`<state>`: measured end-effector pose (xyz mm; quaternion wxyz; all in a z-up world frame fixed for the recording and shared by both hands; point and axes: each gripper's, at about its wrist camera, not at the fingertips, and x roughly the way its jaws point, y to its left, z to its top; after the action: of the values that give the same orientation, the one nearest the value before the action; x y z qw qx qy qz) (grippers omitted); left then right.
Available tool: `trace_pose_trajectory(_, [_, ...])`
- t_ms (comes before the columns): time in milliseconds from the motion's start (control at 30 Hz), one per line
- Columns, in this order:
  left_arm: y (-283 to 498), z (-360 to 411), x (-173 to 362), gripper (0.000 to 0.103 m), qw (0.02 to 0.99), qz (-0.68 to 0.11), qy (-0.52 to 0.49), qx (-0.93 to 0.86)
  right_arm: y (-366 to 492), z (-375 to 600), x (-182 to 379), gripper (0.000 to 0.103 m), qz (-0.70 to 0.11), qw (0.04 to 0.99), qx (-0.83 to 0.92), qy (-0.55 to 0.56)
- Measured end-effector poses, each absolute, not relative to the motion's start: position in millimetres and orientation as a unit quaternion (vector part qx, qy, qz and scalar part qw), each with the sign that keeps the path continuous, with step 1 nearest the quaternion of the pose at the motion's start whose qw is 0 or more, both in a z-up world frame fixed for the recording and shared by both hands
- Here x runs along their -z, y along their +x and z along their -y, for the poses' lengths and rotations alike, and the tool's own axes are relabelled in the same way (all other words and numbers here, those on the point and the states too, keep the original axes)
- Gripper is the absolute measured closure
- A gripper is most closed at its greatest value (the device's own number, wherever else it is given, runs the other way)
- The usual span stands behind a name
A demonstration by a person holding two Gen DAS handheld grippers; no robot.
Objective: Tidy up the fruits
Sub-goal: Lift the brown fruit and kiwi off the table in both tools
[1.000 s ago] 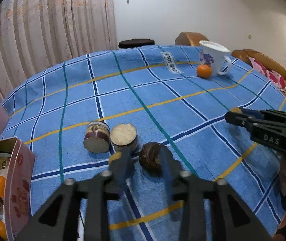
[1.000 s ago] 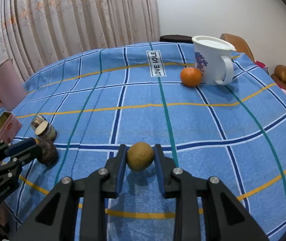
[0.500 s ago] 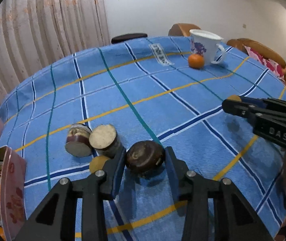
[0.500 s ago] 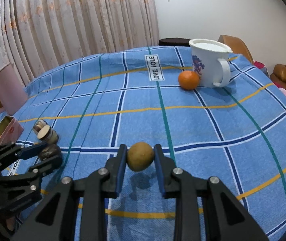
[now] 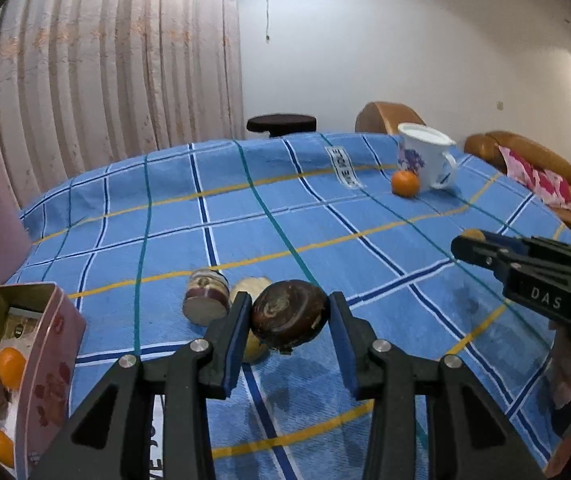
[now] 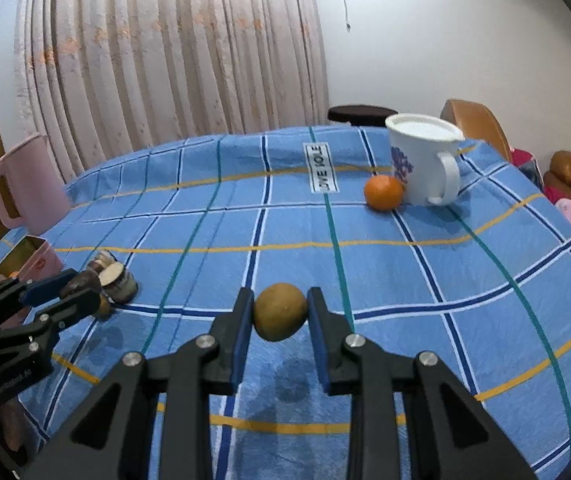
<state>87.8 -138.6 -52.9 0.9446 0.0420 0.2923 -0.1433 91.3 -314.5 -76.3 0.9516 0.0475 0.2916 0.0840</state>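
Blue checked cloth [image 5: 245, 224] covers the table, above which the left gripper [image 5: 289, 316] clamps a dark brown round fruit [image 5: 290, 315] and the right gripper [image 6: 280, 312] clamps a smaller yellowish-brown fruit [image 6: 280, 312], both lifted clear. Left of them, an open pink tin [image 5: 51, 364] holds oranges [image 5: 10, 367] and a dark fruit, while another orange [image 6: 383, 193] touches the white mug [image 6: 421, 160] far off.

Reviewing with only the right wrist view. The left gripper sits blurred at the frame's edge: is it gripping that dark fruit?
Observer: Yes, the left gripper is shut on the dark brown fruit, pads against both sides.
Operator: What is inside the pink tin?
Observer: The pink tin holds at least two oranges.
Operator: Who holds the right gripper?
Observer: A person's fingers show beneath the right gripper, which is shut on the yellow-brown fruit.
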Motion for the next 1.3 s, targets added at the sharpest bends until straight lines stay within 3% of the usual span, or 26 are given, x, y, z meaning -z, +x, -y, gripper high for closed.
trace_pose_trajectory(1300, [62.0, 119.1, 37.3, 0.062, 0.972, -0.208, 0.014, 0.106, 48.5, 297.1, 54.6, 0.073, -0.174, 0.979, -0.102, 0.001])
